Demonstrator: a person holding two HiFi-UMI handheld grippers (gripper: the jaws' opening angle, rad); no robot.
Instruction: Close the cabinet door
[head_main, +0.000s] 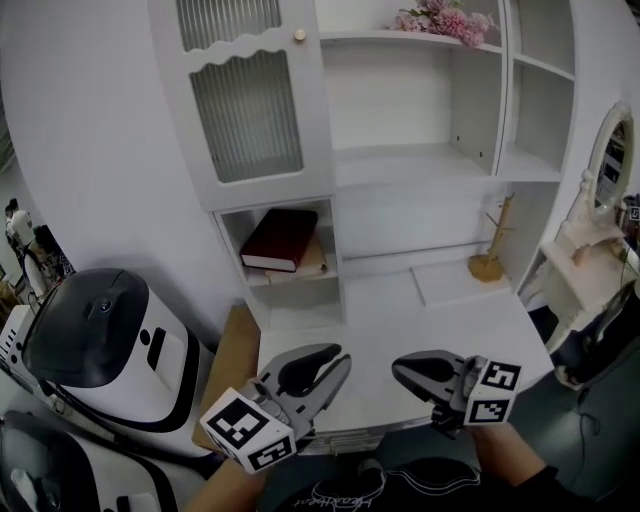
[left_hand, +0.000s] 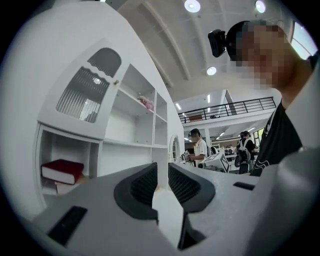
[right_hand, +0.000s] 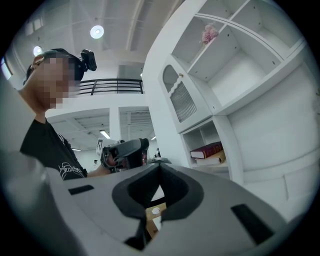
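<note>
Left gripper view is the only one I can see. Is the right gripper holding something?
Observer: No. The right gripper is shut with nothing in it.
Operator: Where is it?
Observer: Above the front edge of the desk.
Operator: What stands left of the desk?
Observer: A white and black machine, on the floor.
</note>
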